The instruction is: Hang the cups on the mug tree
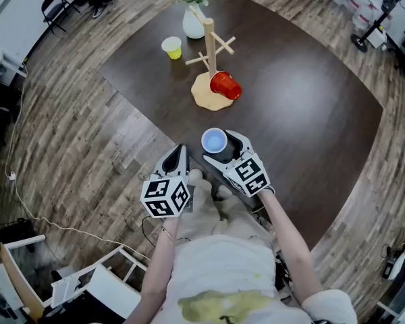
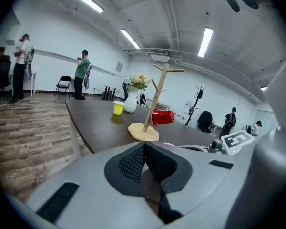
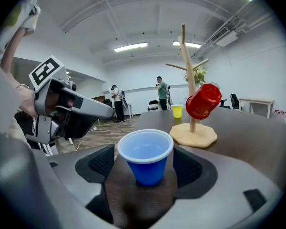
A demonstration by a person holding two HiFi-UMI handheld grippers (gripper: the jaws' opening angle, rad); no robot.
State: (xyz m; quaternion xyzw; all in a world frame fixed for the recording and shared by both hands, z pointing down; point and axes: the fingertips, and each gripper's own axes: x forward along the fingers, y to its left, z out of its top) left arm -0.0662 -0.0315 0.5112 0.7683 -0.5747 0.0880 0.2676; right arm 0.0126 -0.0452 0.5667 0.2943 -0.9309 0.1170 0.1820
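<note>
1. The left gripper [image 1: 180, 152] is nearest, at the near edge of the dark brown worktop [image 1: 297, 93]. Its jaws are pressed together with nothing between them.
2. Just to its right, the right gripper [image 3: 145, 162] has its jaws spread wide. A small blue plastic cup [image 1: 214, 141] stands upright on the worktop between them, mouth up. The pads sit on either side of it without squeezing, so the cup is not gripped.
3. Ahead of both sets of jaws, well clear of the blue cup, stands the pale wooden mug tree [image 1: 210, 46] on its flat round base.
4. A red plastic cup [image 1: 225, 85] hangs from one of the tree's low pegs, tipped onto its side above the base. It is on the side of the tree that faces the right jaws.
5. Past the tree and left of the line from the jaws, a yellow plastic cup [image 1: 171, 47] stands upright on the worktop.
6. Just beyond that is a white vase of flowers [image 1: 193, 24].
7. Farthest off, people [image 2: 82, 73] stand by the far wall on the wood-plank floor [image 1: 74, 133].
</note>
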